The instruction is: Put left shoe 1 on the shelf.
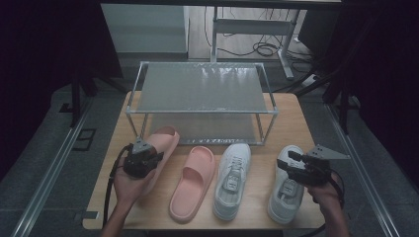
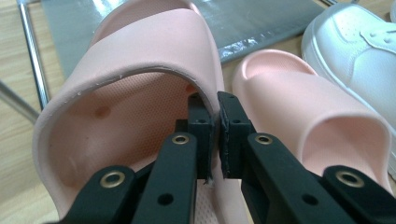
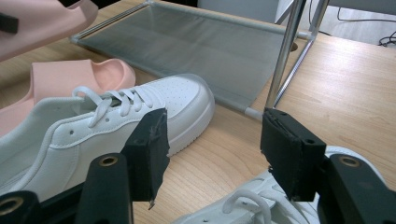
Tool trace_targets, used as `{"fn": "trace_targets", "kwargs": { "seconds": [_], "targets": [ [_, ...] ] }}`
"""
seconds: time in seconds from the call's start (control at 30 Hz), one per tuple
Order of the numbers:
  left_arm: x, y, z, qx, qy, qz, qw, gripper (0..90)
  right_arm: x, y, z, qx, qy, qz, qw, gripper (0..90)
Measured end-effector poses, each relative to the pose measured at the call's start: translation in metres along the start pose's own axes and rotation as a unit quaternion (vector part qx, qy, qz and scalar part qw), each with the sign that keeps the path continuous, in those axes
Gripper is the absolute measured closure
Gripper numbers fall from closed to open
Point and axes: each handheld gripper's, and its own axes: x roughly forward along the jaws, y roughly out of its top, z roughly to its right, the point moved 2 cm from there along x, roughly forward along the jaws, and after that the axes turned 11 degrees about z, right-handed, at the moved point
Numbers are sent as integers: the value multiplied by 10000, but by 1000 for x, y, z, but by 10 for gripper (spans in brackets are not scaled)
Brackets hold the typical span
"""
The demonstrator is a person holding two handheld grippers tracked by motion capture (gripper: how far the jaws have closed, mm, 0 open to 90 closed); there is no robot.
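Note:
My left gripper (image 1: 148, 157) (image 2: 214, 116) is shut on the strap edge of a pink slide (image 1: 163, 140) (image 2: 140, 60), which is tilted up off the table toward the rack. A second pink slide (image 1: 192, 181) (image 2: 303, 107) lies flat beside it. Two white sneakers lie to the right: one (image 1: 232, 180) (image 3: 93, 126) in the middle, the other (image 1: 286, 185) (image 3: 243, 205) under my right gripper (image 1: 289, 163) (image 3: 212, 140). That gripper is open above the right sneaker, with nothing between its jaws.
A two-tier metal shoe rack (image 1: 202, 89) (image 3: 196, 42) with grey mesh shelves stands at the back of the wooden table (image 1: 296, 123). Its chrome post (image 3: 287, 51) stands just ahead of my right gripper. Cables and a desk frame (image 1: 262, 47) lie on the floor beyond.

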Motion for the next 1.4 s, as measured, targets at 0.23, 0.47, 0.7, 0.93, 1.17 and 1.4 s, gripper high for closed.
{"fn": "trace_targets", "kwargs": {
  "seconds": [0.23,0.47,0.7,0.93,1.17,1.4],
  "targets": [
    [15,7,-3,-12,-20,-23,10000,853,0,0,0,-1,2,11,10000,422],
    [37,13,-6,84,38,-97,9999,853,1,-1,0,0,-1,-5,10000,422],
    [61,15,-7,231,170,-180,9994,853,0,-1,1,11,-12,-18,10000,422],
    [83,19,-6,289,189,-257,9991,853,0,-1,2,13,-18,-11,10000,422],
    [102,23,-6,350,299,-229,9987,852,0,0,2,23,-5,14,10000,422],
    [120,30,-3,480,355,-284,9978,852,-1,0,3,26,8,25,10000,422]
  ]
}}
